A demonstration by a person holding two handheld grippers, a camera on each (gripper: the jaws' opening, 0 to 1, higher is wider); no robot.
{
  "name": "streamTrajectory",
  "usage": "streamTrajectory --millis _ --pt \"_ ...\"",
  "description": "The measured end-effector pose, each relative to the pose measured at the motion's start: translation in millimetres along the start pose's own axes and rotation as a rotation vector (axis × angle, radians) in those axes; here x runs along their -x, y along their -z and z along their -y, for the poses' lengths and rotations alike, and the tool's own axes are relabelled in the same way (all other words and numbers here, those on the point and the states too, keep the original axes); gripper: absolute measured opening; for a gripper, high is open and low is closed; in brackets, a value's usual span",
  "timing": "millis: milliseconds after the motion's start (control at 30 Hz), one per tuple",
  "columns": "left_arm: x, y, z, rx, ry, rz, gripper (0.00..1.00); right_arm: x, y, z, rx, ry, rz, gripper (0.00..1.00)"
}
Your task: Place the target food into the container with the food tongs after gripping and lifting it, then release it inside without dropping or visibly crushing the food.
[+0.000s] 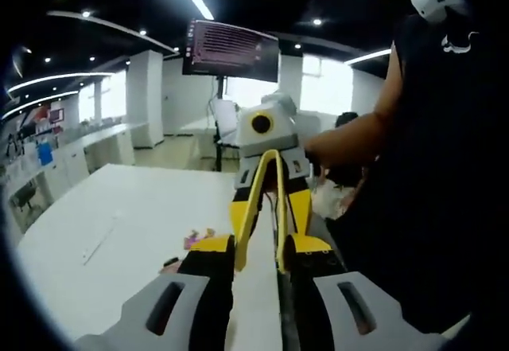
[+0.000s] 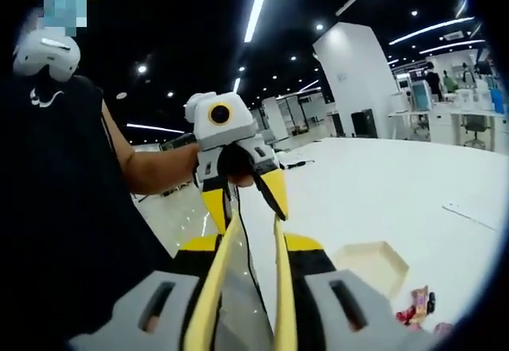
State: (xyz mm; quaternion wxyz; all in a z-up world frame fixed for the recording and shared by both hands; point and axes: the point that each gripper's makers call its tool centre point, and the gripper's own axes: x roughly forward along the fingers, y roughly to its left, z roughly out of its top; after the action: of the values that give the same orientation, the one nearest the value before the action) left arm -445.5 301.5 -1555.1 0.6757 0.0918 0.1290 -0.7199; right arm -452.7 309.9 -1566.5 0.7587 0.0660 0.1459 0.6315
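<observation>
Yellow food tongs (image 1: 258, 208) run between my two grippers, which face each other above the table. In the left gripper view the tongs' joined end lies far away, at my right gripper (image 1: 270, 188), and the two arms pass back between my left gripper's (image 1: 261, 247) jaws, touching both yellow pads. In the right gripper view the same tongs (image 2: 224, 255) rise from between my right gripper's (image 2: 250, 247) jaws toward my left gripper (image 2: 245, 200). A cream container (image 2: 374, 265) sits on the white table, with small colourful food pieces (image 2: 417, 305) beside it. These food pieces (image 1: 195, 238) lie left of my left jaw.
The person in black stands close behind the grippers (image 1: 445, 168) (image 2: 56, 208), forearms stretched out to them. The white table (image 1: 119, 208) (image 2: 382, 192) reaches far back. A thin white strip (image 1: 99, 243) lies on it. A dark monitor (image 1: 231, 48) hangs beyond the table.
</observation>
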Motion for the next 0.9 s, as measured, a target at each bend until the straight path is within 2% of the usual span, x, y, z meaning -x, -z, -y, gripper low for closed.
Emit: streamTrajectory --millis 267,367,400,467,533,567,667,700,733,767,833,900 --pt "0.9 -0.7 14.7 0.008 0.077 -0.007 0.21 -0.9 3.6 -10.5 -0.024 -0.055 -0.016 0.29" --pt "0.8 -0.9 23.2 0.050 0.124 -0.003 0.13 0.7 0.0 -11.7 -0.032 -0.070 -0.006 0.29" --pt "0.4 1.9 27.3 0.050 0.142 -0.017 0.10 1.1 -1.4 -12.6 -0.033 -0.075 -0.002 0.29" --pt "-2.0 4.1 29.5 0.042 0.134 -0.027 0.09 0.1 -1.0 -15.1 -0.037 -0.097 -0.008 0.29" --pt "-1.5 6.9 30.1 0.042 0.134 -0.039 0.15 -0.8 -1.7 -15.5 -0.041 -0.097 -0.005 0.28" --pt "-0.2 10.4 30.0 0.038 0.134 -0.058 0.14 0.1 -2.3 -13.4 -0.045 -0.094 -0.004 0.27" --pt "3.2 15.5 21.8 0.021 0.084 -0.087 0.19 6.2 -9.9 -5.6 -0.046 -0.058 0.036 0.26" --pt "4.5 14.5 20.5 0.021 0.079 -0.080 0.18 8.5 -11.8 -5.8 -0.058 -0.062 0.042 0.25" --pt "4.7 7.0 12.4 0.011 0.035 -0.039 0.15 11.4 -19.2 -1.8 -0.048 -0.040 0.080 0.25" --pt "6.0 7.9 13.8 0.012 0.041 -0.049 0.15 13.2 -24.5 0.3 -0.034 -0.029 0.108 0.24" --pt "8.2 7.3 12.5 0.026 0.035 -0.057 0.22 16.8 -24.6 2.9 -0.041 -0.019 0.099 0.24" --pt "11.2 1.8 3.0 0.082 -0.014 -0.025 0.35 17.9 -25.7 6.2 -0.021 -0.004 0.101 0.24"
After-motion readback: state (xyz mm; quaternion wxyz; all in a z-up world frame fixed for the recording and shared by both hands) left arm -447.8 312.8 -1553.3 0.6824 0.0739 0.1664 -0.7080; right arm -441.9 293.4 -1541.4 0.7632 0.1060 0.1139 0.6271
